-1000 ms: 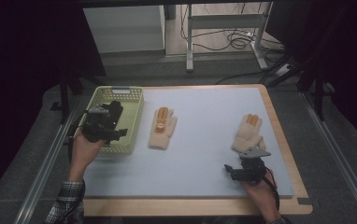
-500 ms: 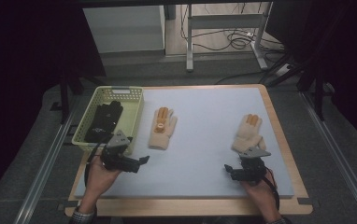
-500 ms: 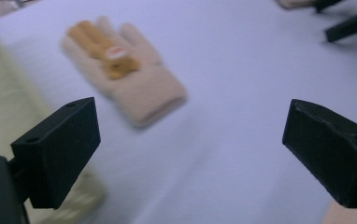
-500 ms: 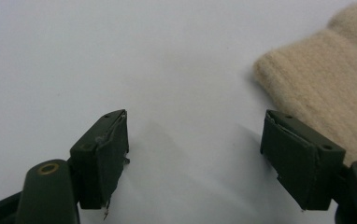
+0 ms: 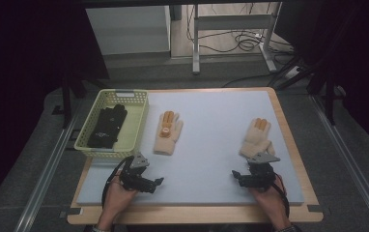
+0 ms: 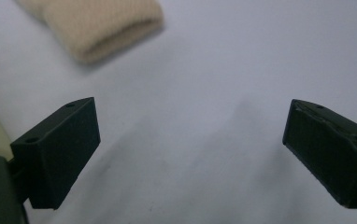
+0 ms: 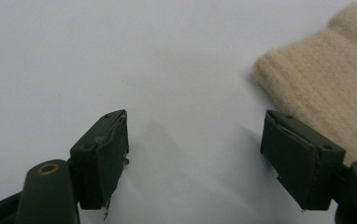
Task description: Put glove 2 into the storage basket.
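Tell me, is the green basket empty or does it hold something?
Not empty: the green basket holds black gloves, lying flat inside it.

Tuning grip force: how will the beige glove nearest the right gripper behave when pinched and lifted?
The beige glove looks like soft knit lying flat, so it will likely droop from the pinch point. The ribbed cuff looks thick, probably grippy rather than slippery. Likely light; it shouldn't roll.

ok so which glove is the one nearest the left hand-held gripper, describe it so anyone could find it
Start at the yellow-green basket on the left of the grey mat. The cream glove lies flat on the mat just to the basket's right, cuff toward the left hand-held gripper. Unlike the black gloves inside the basket and the other cream glove far right, it is beside the basket.
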A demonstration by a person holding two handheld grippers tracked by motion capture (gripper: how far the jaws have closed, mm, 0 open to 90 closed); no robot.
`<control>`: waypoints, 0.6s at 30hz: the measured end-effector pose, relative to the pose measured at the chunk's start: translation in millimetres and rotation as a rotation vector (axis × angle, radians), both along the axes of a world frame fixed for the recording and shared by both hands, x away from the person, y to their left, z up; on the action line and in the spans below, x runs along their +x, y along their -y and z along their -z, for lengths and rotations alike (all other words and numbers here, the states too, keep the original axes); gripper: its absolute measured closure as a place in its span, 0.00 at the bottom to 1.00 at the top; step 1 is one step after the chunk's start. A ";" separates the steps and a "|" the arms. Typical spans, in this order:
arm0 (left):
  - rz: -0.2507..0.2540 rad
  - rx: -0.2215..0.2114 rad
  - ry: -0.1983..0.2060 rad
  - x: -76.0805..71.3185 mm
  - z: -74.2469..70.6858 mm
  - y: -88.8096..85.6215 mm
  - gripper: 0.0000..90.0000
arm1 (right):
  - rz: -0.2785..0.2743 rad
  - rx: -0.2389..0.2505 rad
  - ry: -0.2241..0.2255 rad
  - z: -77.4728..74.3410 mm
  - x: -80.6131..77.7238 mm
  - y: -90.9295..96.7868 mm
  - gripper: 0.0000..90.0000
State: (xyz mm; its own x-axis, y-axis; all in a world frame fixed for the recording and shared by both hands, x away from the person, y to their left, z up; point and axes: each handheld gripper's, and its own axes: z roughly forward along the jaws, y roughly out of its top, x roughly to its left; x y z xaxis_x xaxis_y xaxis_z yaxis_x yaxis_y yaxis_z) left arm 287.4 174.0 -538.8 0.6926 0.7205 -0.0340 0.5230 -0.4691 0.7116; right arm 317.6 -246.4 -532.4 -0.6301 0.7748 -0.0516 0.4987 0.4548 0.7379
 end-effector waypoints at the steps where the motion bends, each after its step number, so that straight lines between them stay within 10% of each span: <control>1: -0.001 0.007 -0.008 0.6 3.4 -0.3 0.05 | 0.000 0.001 -0.001 0.0 0.0 0.1 0.26; 18: -0.012 0.004 -0.018 1.3 13.6 -2.4 0.03 | 0.013 0.042 -0.024 -11.3 -7.0 11.6 0.34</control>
State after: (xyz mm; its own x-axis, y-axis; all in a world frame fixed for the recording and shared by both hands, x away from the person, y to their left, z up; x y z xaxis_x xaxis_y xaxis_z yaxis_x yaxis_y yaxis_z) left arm 288.7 176.4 -552.4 0.6829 0.7292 -0.0433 0.5413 -0.4653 0.7004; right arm 310.7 -258.0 -521.1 -0.6210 0.7838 -0.0039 0.5223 0.4176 0.7435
